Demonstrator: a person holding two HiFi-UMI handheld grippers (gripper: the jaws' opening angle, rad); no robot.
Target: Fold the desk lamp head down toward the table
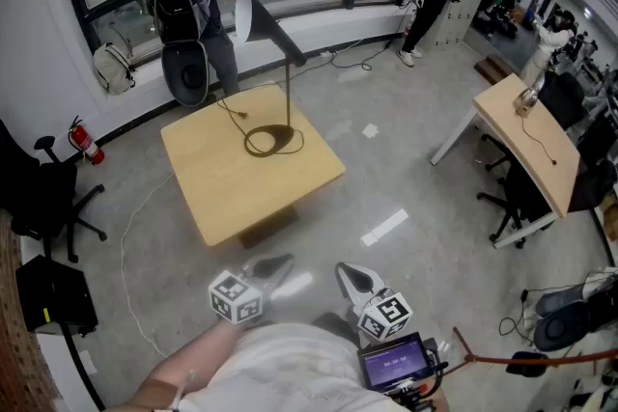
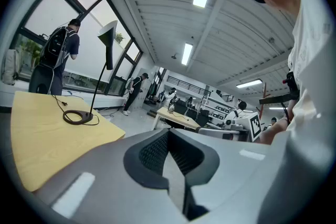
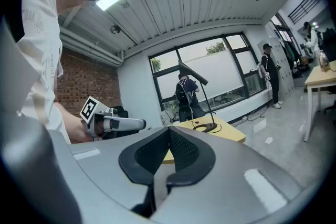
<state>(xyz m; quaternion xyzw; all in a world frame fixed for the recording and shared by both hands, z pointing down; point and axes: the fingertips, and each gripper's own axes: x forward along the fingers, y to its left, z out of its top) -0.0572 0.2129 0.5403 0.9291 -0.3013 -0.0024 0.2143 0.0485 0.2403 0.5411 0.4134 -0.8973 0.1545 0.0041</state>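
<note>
Your left tool is fully closed with nothing between its jaws, and your right tool is the same, shut and empty. You hold both close to your body, roughly level, out over the floor and well apart from the bench. The lamp stands on the far half of that bench, its ring-shaped base flat on the wood and its cord running off toward the window side. The thin pole rises straight from the base, and the lamp head sits high at the end of the angled upper arm, its wide mouth turned out to the side and nowhere near the bench top. So, judging by how things stand, none of the folding is done: the lamp looks untouched and fully raised. What is left is everything. You need to come up to the bench, open a tool, take hold of the upper arm or head, and bring the head down toward the wood, probably steadying the base with the other tool so the lamp does not tip.
</note>
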